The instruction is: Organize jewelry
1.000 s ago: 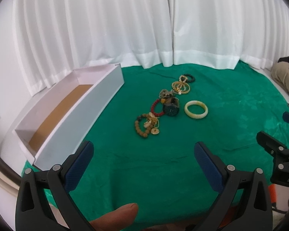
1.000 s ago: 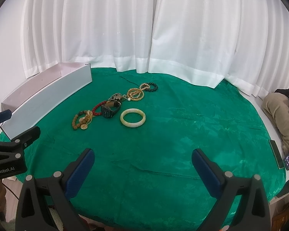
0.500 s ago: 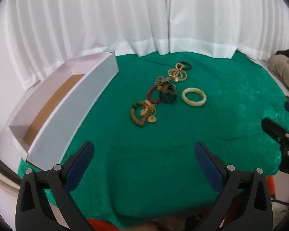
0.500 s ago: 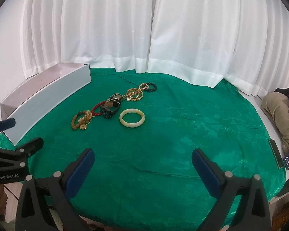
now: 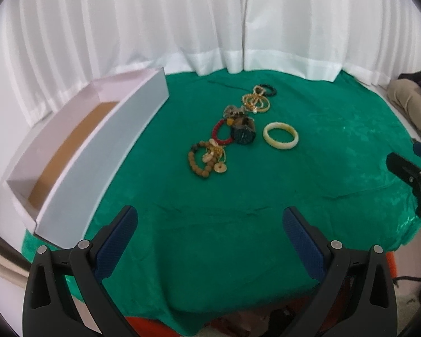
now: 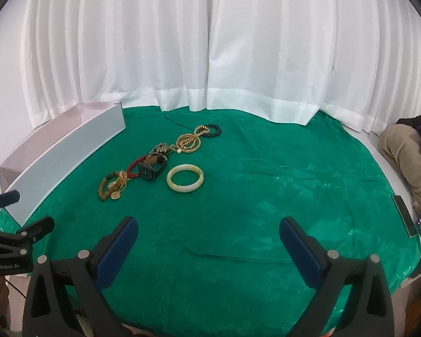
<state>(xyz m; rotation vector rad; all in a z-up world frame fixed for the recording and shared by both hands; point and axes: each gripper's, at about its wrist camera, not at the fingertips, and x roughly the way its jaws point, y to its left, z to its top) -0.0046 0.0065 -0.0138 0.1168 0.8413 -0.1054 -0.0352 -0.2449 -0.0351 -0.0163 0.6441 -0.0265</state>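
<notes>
Both tools spread, empty: left tool (image 5: 210, 221), right tool (image 6: 209, 231) | jewelry row (image 5: 233, 129) tangled, pcs indistinct | box (image 5: 103, 151) floor partly hidden

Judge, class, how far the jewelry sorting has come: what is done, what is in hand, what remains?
Done: nothing that shows; what shows of the white box's brown floor is bare. In hand: nothing; the left gripper and the right gripper are open, above the green cloth. Left: everything, namely the pale bangle, black watch, red bracelet, wooden beads, gold chains and black bead bracelet.
</notes>
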